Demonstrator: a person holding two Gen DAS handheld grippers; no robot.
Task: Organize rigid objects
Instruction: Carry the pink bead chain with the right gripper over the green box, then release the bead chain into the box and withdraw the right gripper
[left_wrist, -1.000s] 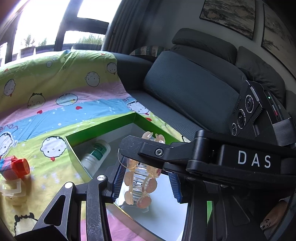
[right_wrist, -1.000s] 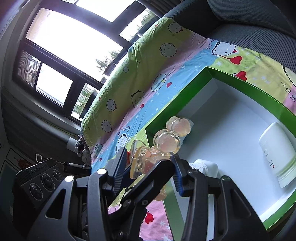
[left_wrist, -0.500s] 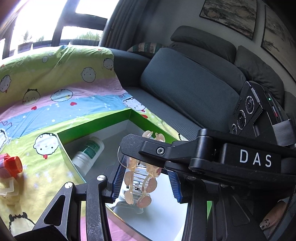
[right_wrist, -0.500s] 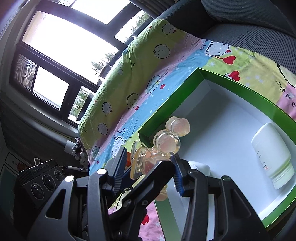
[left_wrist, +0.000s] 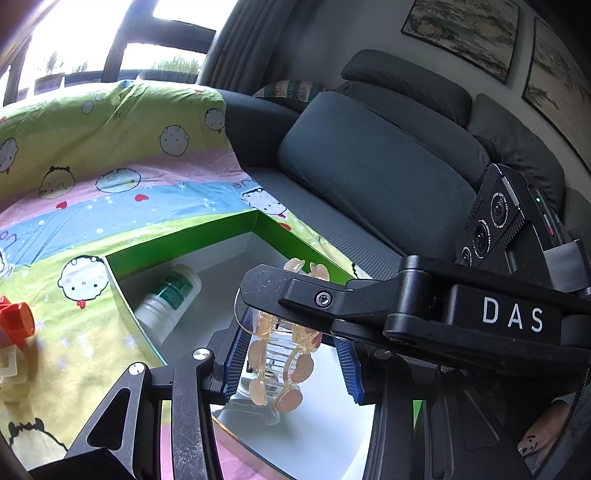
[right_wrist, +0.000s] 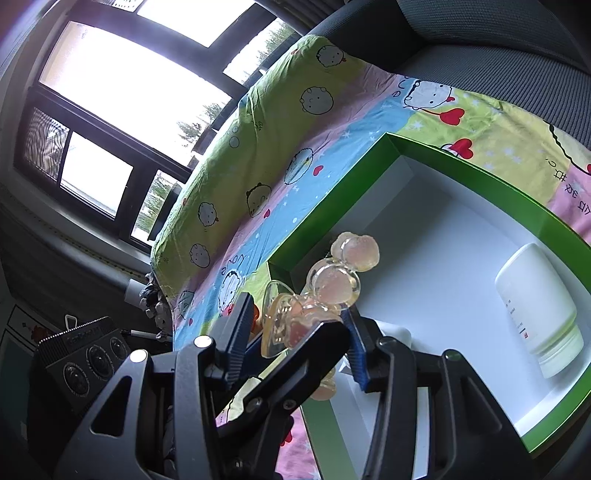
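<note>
Two tools are crossing at one peach clip (left_wrist: 280, 354), which is hanging in the air over the near corner of a green-rimmed white box (left_wrist: 184, 236). Seen from the right wrist, the right tool (right_wrist: 295, 321) is clamping the clip (right_wrist: 332, 284), its blue pads (right_wrist: 240, 317) touching the clip on both sides, while one finger (right_wrist: 306, 350) of the left tool is lying across the clip's lower part. Seen from the left wrist, the clip is sitting between the pads of the left tool (left_wrist: 291, 350). The near pad is meeting a clear wing, a gap is showing at the other pad, and a finger (left_wrist: 280, 291) of the right tool is hiding the rest, so whether this tool is gripping cannot be told. One white bottle (left_wrist: 170, 299) is lying on its side inside the box, against the far wall. The box is resting on a cartoon sheet (left_wrist: 110, 147) that is covering a grey sofa (left_wrist: 369, 166), and an orange item (left_wrist: 18, 321) is lying on the sheet well apart from the box.
</note>
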